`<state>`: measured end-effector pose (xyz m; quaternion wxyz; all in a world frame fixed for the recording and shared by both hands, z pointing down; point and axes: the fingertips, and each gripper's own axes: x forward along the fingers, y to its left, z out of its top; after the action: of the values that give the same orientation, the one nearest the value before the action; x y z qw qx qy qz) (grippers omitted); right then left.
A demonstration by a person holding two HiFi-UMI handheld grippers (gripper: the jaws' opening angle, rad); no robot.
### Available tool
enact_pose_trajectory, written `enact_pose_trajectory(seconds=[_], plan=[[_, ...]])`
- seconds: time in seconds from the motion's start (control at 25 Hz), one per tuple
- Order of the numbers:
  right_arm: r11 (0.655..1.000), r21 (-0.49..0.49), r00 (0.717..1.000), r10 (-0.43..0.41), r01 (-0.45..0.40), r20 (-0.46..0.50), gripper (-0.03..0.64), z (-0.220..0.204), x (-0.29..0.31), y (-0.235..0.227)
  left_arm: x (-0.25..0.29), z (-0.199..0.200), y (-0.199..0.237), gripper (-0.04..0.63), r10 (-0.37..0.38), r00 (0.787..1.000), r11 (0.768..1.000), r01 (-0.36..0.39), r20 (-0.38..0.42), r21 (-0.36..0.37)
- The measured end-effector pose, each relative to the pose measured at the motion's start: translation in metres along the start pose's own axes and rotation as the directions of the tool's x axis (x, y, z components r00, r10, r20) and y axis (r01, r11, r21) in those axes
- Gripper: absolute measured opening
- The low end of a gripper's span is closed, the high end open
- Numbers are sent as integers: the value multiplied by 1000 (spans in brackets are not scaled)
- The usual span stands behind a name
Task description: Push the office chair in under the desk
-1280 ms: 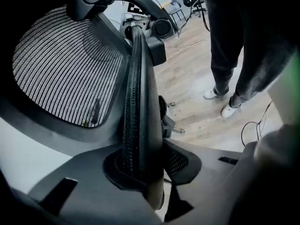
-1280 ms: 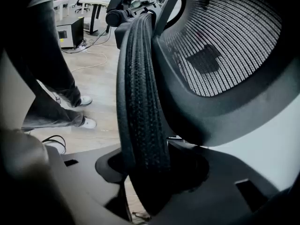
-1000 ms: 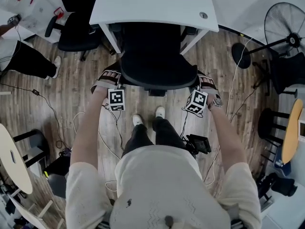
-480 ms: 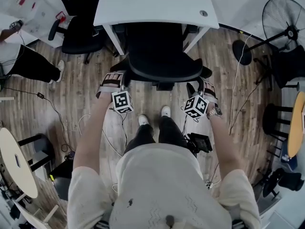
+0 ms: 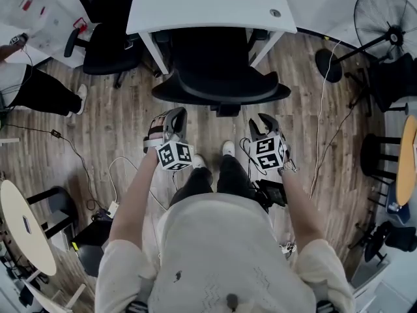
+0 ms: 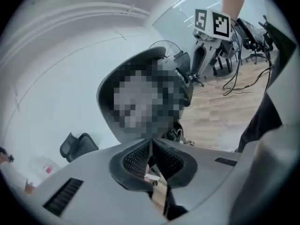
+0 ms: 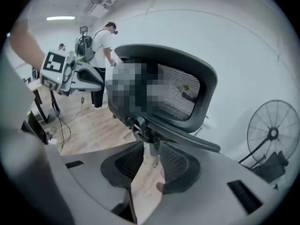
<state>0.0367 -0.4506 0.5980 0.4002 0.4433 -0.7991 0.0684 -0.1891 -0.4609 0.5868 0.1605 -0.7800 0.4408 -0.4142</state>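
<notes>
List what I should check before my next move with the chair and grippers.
1. Office chair seat under the desk: ok; only the backrest sticks out.
2. Left gripper off the chair: ok; jaws have just closed, shut on nothing.
3. Right gripper off the chair: ok; jaws have just been closing, apart, empty.
4. Floor by the feet free: not ok; black box near the right leg.
5. Chair wheels straight: cannot tell; hidden.

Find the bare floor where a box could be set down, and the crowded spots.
Bare wood lies left of the chair, toward the bystander's leg, and right of it, before the fan base. Crowded: cables by the person's feet, furniture at the right edge.
</notes>
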Motion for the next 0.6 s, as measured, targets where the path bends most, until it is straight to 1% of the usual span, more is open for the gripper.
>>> enact_pose_trajectory(seconds=[0.08,0.12,0.2,0.24,0.32,0.44,0.52,0.56,0.6], plan=[[996,91,1000,11,-12,21,73,-3,-5,5,-6,6,-12,31,-32,999,999,33,23,-36],[992,123,999,16,-20,31,44,-3,-7,7,-9,8,-16,28,-48,998,996,50,33,-71],[985,165,998,35,-43,50,11,-1,-11,9,-15,14,-21,23,-66,996,983,74,52,-170],[982,182,997,45,-55,59,11,1,-12,9,-17,18,-21,22,-69,996,970,82,62,-227],[972,222,995,63,-79,81,9,5,-16,9,-21,25,-21,21,-70,995,938,92,77,-336],[951,290,988,74,-110,134,9,15,-25,10,-30,34,-17,21,-51,994,879,92,99,-467],[941,314,982,75,-126,171,9,26,-32,12,-38,40,-14,21,-37,992,838,96,119,-537],[940,317,980,72,-130,188,9,31,-36,13,-43,44,-11,21,-28,991,822,97,131,-560],[940,316,976,68,-132,205,9,36,-40,14,-47,48,-8,21,-16,989,812,97,144,-576]])
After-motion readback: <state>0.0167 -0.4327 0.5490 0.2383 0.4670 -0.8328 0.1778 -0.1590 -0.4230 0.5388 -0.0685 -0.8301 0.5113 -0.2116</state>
